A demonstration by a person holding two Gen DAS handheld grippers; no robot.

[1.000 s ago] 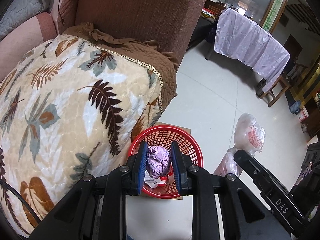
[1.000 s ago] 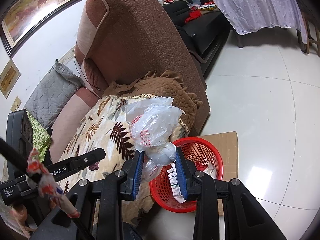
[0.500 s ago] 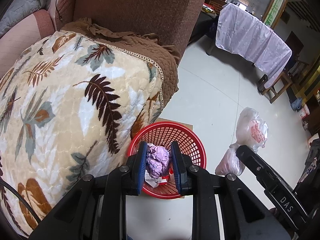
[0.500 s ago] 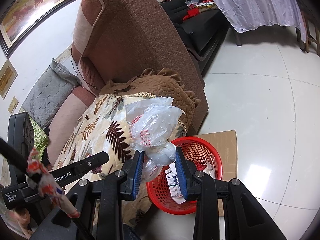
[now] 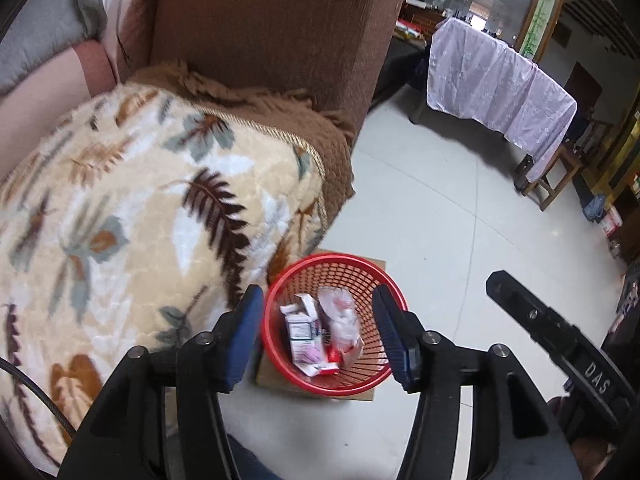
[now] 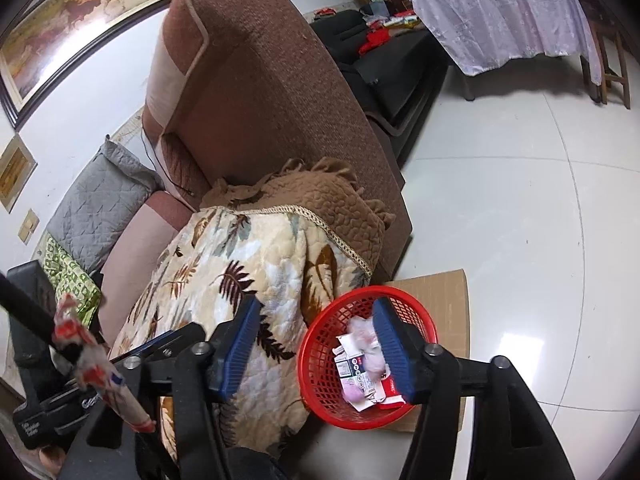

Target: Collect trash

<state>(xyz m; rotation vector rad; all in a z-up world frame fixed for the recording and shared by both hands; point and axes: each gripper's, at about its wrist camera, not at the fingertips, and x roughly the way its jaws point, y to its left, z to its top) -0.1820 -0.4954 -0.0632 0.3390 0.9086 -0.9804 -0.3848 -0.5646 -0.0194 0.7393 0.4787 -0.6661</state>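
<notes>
1. Left wrist view: left gripper [image 5: 318, 334] has its jaws wide and empty, straddling the red basket [image 5: 280, 284] at 6 o'clock in the frame.
   - Trash sits inside the basket: a plastic bag [image 5: 340, 314] and small boxes [image 5: 302, 334].
   - The basket stands on a cardboard sheet [image 5: 370, 262] on the floor, right against the leaf blanket [image 5: 140, 208] at its 9 o'clock.
   - Risk: the left pad [image 5: 244, 332] is near the rim. A careless drop or swing could clip the rim and tip a light basket, spilling what's in it.
   - The other tool's black bar [image 5: 560, 332] runs from 3 to 5 o'clock. Both tools over one basket means they could knock each other.

2. Right wrist view: right gripper [image 6: 316, 350] also has its jaws wide with nothing held.
   - Basket rim [image 6: 316, 328] is at 5 o'clock, with the bag [image 6: 364, 330] and boxes [image 6: 352, 368] in it, partly hidden by the right pad [image 6: 394, 350].
   - That pad overlaps the basket mouth; whether it is above or inside, I can't tell. If inside, lifting out could snag the mesh or drag the bag out.
   - A wrapper [image 6: 96, 360] hangs on the black handle at 8 o'clock, possibly loose; a quick move could shake it onto the floor.
   - The blanket edge overhangs near the rim. Brushing it could push fabric into the basket.
</notes>
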